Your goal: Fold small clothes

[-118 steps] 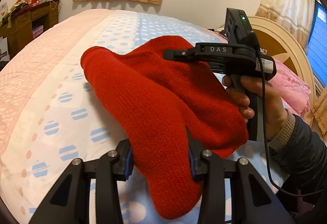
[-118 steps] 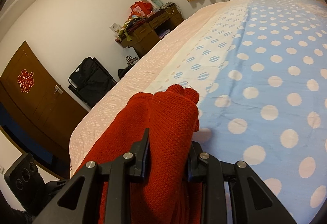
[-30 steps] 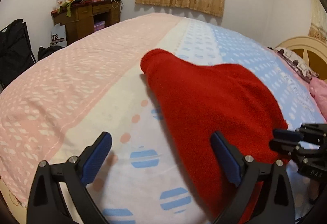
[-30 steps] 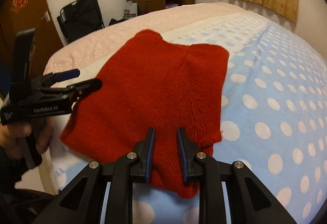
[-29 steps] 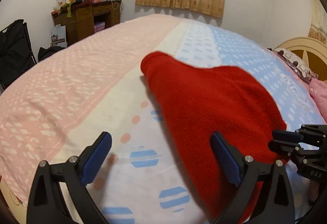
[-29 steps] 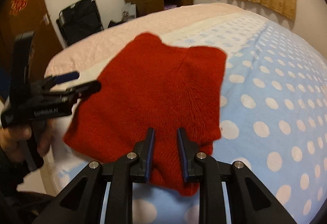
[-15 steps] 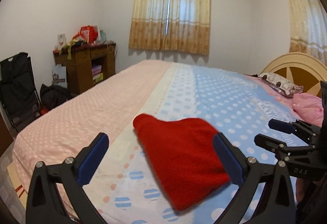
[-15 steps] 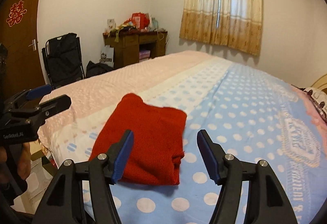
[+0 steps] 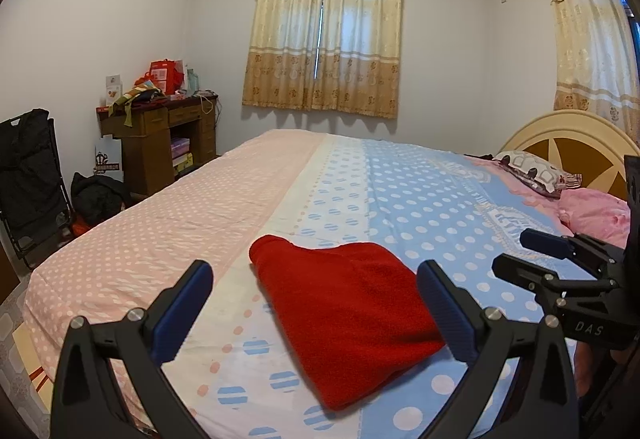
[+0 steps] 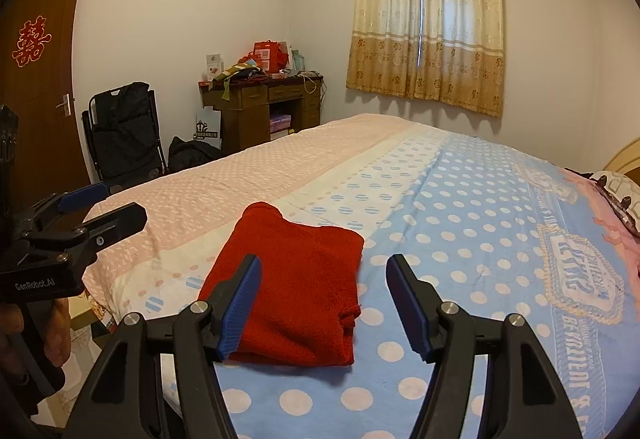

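The red knit garment lay folded on the bed, near its front edge. Above it, apart from the cloth, the left gripper and right gripper hovered with jaws spread wide, grasping nothing.

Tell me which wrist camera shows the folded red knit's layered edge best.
The right wrist view: the red knit garment shows its stacked fold layers at the near right corner. The left wrist view shows only its flat top.

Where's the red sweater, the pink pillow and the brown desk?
red sweater [image 10: 296, 279]: right wrist view, middle of the folded top.
pink pillow [image 9: 592, 209]: left wrist view, its top.
brown desk [image 10: 260, 107]: right wrist view, front drawers.
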### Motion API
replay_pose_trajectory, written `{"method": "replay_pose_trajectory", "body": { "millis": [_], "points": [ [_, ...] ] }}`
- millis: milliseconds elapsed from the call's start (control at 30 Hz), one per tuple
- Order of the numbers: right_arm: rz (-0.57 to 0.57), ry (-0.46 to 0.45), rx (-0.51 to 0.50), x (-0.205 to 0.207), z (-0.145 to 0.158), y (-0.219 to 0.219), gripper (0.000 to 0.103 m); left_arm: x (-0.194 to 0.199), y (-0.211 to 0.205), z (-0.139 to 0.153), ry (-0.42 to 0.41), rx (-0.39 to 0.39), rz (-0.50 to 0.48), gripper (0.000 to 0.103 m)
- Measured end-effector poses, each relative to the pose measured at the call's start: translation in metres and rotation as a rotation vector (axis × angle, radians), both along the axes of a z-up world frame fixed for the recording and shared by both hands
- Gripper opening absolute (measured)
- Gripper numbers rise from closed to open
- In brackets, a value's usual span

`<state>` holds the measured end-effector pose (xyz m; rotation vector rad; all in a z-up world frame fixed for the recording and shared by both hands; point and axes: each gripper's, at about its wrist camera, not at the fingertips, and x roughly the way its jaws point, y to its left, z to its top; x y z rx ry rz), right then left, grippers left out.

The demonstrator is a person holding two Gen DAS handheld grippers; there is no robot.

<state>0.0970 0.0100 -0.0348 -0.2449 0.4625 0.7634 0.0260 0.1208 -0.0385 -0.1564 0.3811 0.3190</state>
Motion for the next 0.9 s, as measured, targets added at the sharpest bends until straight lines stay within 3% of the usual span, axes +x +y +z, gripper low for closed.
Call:
{"method": "replay_pose_trajectory", "body": {
  "millis": [900],
  "points": [
    [-0.003,0.02,0.003,-0.0014,-0.002,0.0002,0.066,0.0001,-0.0092,-0.002,0.014,0.001,-0.014,0.103]
  ]
}}
